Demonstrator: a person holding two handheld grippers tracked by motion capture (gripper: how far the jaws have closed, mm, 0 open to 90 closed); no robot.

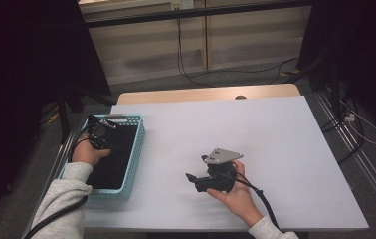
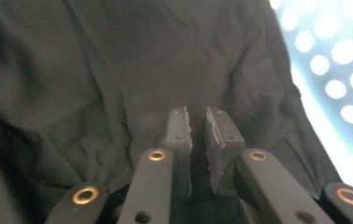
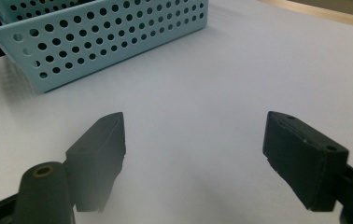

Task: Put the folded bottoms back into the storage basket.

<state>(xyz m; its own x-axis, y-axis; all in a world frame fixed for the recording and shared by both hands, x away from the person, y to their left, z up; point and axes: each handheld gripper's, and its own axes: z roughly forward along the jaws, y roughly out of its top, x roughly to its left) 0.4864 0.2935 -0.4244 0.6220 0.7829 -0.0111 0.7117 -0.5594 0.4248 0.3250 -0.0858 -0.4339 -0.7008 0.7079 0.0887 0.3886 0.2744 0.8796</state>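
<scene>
Now my left gripper (image 2: 198,140) is down in the basket (image 1: 135,149) at the table's left, jaws nearly together on the dark cloth (image 2: 118,70), not lifted yet; my right gripper (image 3: 195,158) waits wide apart, empty.

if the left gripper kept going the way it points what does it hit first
Most likely the black cloth lying in the blue basket; the left gripper points right at it, jaws nearly closed, though contact is unclear.
</scene>
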